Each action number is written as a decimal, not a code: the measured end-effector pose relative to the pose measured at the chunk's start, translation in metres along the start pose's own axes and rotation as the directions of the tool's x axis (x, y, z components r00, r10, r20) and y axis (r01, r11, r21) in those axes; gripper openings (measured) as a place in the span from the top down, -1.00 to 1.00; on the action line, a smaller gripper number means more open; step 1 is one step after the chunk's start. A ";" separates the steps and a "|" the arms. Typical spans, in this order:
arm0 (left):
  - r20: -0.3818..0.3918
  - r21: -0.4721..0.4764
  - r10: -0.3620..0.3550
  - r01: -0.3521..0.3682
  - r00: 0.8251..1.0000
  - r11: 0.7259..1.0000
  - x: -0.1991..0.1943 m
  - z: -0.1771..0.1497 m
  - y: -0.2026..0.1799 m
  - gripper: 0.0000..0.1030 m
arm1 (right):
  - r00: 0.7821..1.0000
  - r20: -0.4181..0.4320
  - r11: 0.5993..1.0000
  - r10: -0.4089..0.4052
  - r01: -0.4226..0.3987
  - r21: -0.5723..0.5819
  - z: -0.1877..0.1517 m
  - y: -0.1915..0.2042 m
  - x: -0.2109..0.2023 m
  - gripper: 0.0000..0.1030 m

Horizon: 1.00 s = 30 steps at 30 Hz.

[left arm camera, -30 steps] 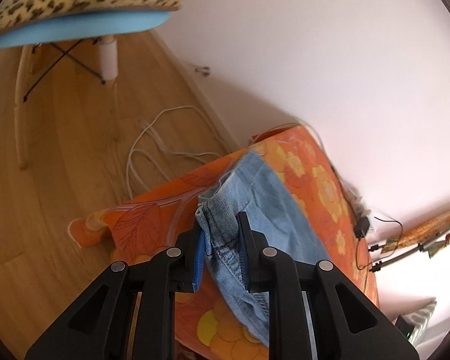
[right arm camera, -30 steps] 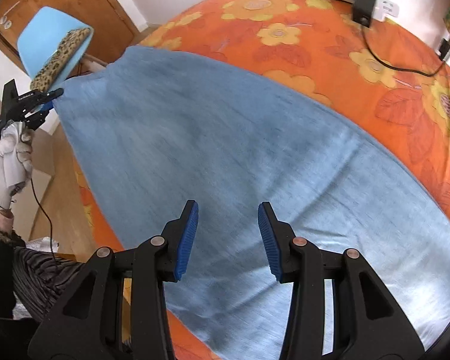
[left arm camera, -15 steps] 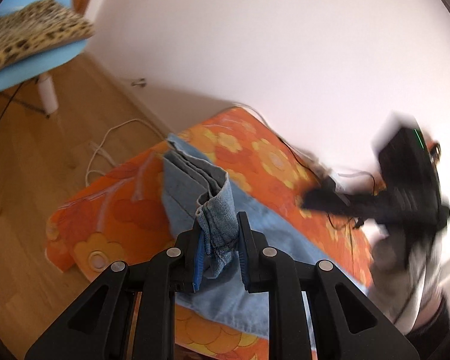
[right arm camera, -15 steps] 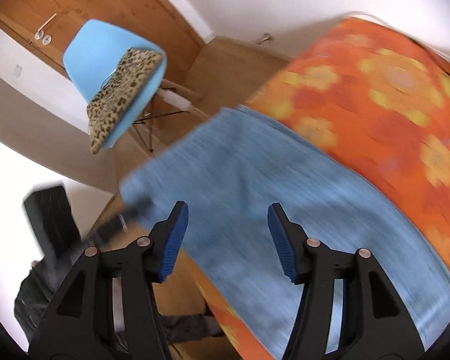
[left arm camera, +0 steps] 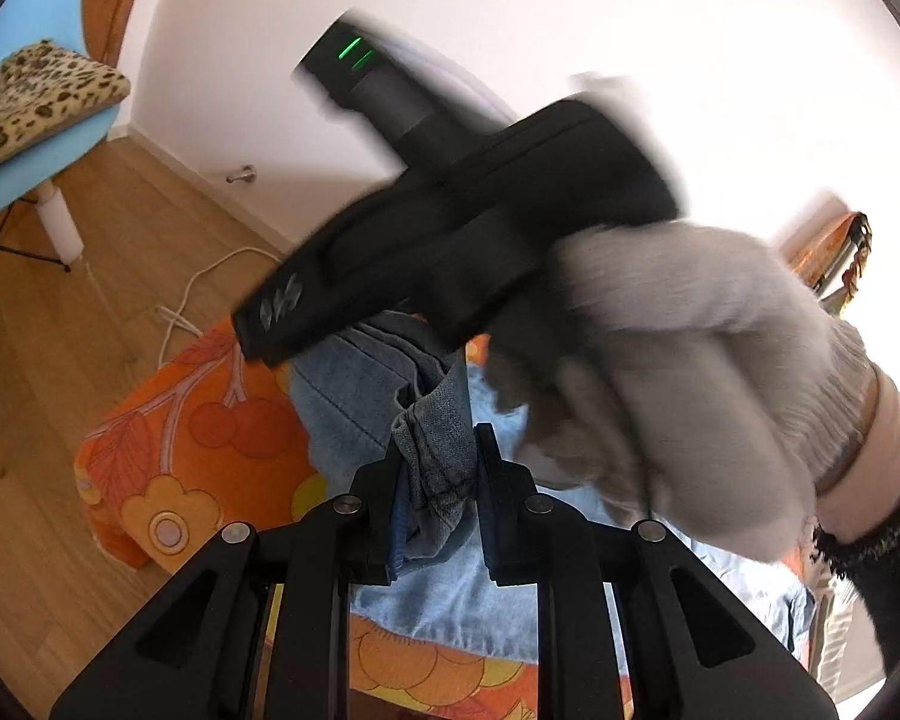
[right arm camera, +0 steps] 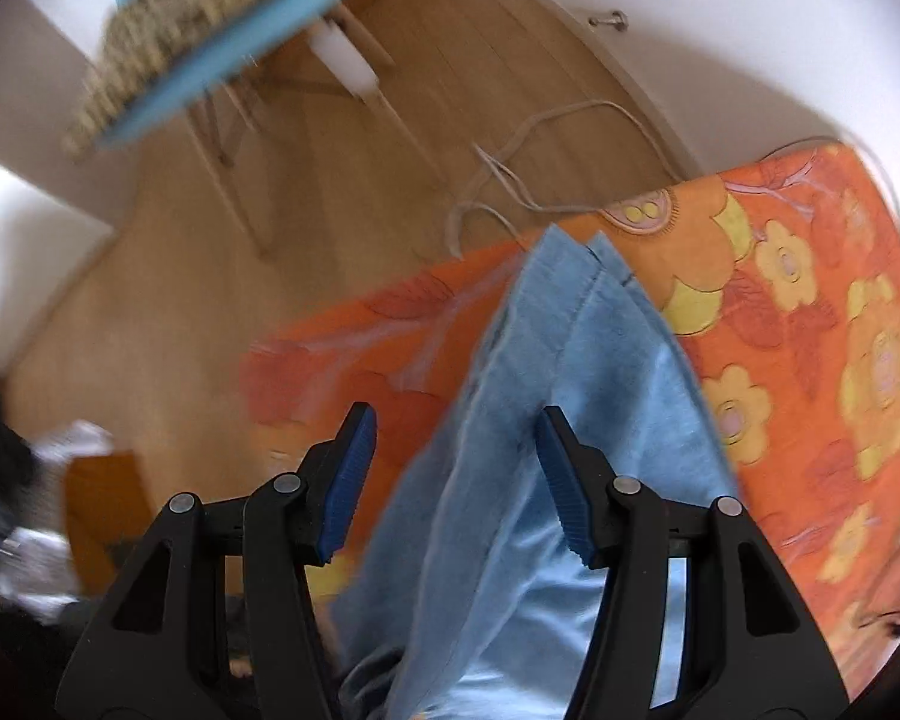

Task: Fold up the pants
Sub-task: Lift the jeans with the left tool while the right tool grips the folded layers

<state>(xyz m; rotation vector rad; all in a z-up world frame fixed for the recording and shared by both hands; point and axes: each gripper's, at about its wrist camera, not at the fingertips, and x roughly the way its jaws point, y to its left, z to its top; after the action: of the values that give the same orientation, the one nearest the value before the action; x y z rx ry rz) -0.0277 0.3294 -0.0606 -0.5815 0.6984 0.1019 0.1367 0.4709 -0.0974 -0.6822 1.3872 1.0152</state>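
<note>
Orange cover point(right arm camera: 810, 300) carries limp pants point(right arm camera: 570, 420); our left gripper point(left arm camera: 435, 480) pinches denim, right gripper point(right arm camera: 456, 480) gapes empty; we'd grab hems.

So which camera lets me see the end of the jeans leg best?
The right wrist view. There the hem end of the jeans lies in full sight on the orange flowered cover. In the left wrist view the other gripper and a gloved hand hide most of the jeans.

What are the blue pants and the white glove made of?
The pants look like denim: faded matte blue, woven grain, stitched seams. The glove looks like knitted cotton: off-white and fuzzy, with a ribbed cuff, though blur leaves that less sure.
</note>
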 end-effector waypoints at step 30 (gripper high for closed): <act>-0.111 0.397 -0.429 0.436 0.896 0.808 -0.057 -0.041 -0.324 0.66 | 0.851 0.491 0.868 -0.186 -0.092 0.488 -0.342 -0.195 -0.279 0.88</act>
<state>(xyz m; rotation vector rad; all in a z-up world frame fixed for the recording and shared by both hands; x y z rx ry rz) -0.0051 0.0418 0.1027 -0.3187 0.5636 -0.4740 0.1782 0.0353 0.1053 -0.0328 1.0623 0.6802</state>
